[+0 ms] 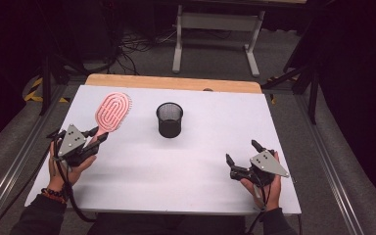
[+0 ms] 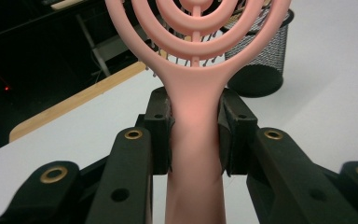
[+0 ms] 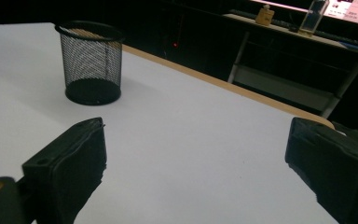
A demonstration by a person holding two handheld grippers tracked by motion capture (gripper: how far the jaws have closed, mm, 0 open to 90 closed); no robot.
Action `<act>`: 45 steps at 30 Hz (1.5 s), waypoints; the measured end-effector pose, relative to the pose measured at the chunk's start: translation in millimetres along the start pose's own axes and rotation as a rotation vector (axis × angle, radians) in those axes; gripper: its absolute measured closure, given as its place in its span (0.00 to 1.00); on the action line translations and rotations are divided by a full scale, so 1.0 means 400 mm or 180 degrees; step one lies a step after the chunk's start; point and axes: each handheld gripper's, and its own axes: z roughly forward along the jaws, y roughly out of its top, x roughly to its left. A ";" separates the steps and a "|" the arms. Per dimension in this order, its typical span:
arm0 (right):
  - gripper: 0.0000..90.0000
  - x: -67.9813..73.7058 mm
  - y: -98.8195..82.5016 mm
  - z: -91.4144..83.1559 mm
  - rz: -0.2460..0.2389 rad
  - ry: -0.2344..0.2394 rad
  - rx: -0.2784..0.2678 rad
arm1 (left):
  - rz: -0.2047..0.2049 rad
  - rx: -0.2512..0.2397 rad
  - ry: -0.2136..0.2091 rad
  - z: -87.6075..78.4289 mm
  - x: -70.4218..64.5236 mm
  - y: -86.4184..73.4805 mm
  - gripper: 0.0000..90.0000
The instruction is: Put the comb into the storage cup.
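Note:
A pink oval hairbrush with a ringed open head is lifted over the left part of the white table. My left gripper is shut on its handle, and in the left gripper view the black pads press both sides of the pink handle. A black mesh cup stands upright and apart, near the table's middle, to the right of the brush head. At the table's right front my right gripper stands open with nothing between its jaws. In its own view the cup sits ahead at the left.
A wooden strip runs along the table's far edge. Beyond it, on the grey floor, stand the legs of a white desk frame amid cables. Dark stands flank the table on both sides. Bare white surface lies between the cup and my right gripper.

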 end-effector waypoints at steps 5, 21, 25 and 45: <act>0.05 -0.002 0.038 -0.003 0.0046 0.0042 -0.0125 | 0.0052 -0.0023 -0.0093 0.013 -0.013 0.011 0.77; 0.03 0.080 0.177 0.066 -0.0063 0.0718 -0.0121 | 0.0247 -0.0119 -0.0379 0.074 -0.078 0.062 0.77; 0.04 0.111 0.197 0.087 -0.0084 0.0786 -0.0132 | 0.0264 -0.0142 -0.0422 0.084 -0.093 0.069 0.77; 0.05 0.203 0.269 0.145 0.0132 0.1375 -0.0291 | 0.0305 -0.0243 -0.0700 0.122 -0.163 0.092 0.77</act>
